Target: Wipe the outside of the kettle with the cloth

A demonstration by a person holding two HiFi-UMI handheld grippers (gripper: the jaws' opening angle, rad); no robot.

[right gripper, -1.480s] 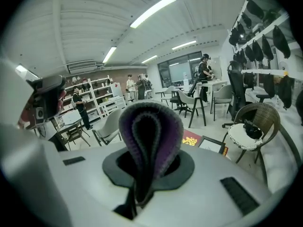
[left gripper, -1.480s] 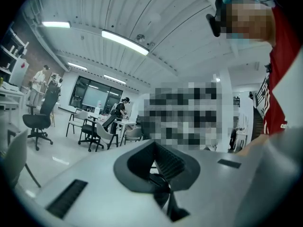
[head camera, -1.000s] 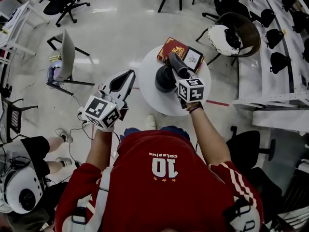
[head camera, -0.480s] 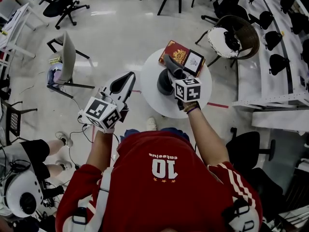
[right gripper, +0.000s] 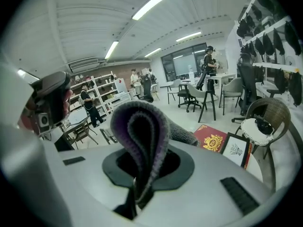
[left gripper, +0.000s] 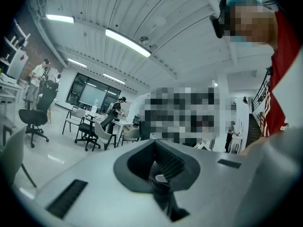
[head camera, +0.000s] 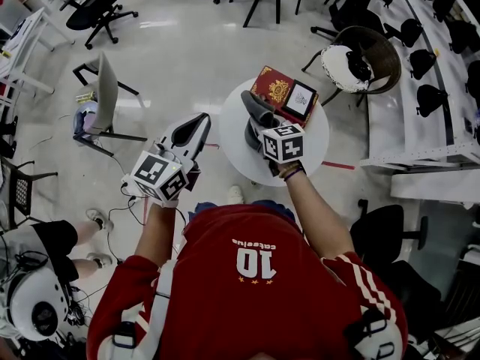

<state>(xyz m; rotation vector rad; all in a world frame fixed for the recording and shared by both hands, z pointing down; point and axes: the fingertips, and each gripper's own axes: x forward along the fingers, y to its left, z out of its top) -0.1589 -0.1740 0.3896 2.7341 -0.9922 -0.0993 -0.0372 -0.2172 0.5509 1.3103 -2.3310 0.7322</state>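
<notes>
Kettle (head camera: 250, 135) stood on the round bench (head camera: 309, 139), directly under my right tool (head camera: 264, 120) | right tool, the nearer one, pinched the folded cloth (right gripper: 142, 126) | left tool (head camera: 193, 126) pressed together, empty, off the bench's left.

I have bare tabletop (head camera: 313, 137) right of the kettle (head camera: 251, 137); a red book (head camera: 273, 88) and picture frame (head camera: 300, 98) block beyond.

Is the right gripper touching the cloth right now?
Touching: the right gripper view shows the folded cloth pinched between the closed jaws of the right gripper.
</notes>
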